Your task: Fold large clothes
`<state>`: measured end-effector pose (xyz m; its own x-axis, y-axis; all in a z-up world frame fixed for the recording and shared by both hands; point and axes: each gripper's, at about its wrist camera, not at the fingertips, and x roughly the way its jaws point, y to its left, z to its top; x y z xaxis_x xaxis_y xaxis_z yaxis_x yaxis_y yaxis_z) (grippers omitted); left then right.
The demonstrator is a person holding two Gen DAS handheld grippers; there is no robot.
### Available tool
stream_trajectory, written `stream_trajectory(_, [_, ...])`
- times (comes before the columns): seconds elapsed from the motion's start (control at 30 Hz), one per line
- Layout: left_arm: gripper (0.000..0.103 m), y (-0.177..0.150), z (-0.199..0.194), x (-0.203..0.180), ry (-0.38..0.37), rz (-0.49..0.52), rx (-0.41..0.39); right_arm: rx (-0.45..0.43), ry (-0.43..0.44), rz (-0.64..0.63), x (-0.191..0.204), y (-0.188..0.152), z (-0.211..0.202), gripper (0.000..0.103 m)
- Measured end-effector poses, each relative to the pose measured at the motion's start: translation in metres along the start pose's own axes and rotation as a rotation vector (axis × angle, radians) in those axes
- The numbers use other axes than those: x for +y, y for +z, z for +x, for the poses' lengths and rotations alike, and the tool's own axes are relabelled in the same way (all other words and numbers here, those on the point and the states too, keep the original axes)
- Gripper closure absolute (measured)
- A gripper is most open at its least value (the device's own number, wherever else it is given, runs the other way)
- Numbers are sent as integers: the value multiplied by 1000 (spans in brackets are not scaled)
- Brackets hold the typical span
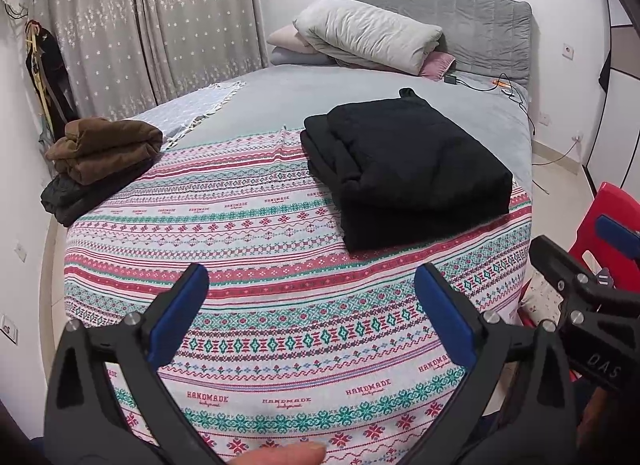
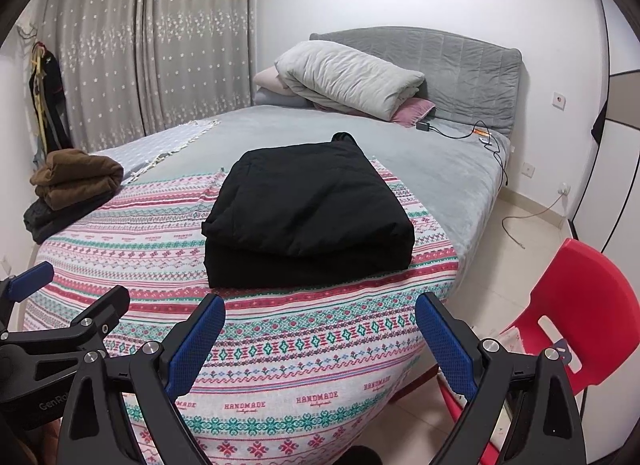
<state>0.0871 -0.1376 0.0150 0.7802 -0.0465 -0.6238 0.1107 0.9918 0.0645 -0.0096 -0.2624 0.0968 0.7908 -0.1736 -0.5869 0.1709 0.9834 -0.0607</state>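
Lying folded into a soft, perhaps quilted block, black garment (image 2: 308, 217) faces both wide, empty grippers.

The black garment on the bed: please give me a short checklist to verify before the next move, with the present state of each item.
1. Black garment is folded into a compact bundle: ok.
2. It rests fully on the patterned blanket, not hanging over the bed edge: ok.
3. Left gripper is open and holds nothing: ok.
4. Right gripper is open and holds nothing: ok.
5. Brown folded garment sits on a dark garment, apart from the black one: ok.
6. Another unfolded garment is waiting: cannot tell, none is in view.
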Motion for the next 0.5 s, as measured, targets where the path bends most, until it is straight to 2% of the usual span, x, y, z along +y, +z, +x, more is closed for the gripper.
stream_trajectory(0.5, [1, -1, 1, 0, -4, -9, 3, 0, -2, 1, 0, 0, 0, 6])
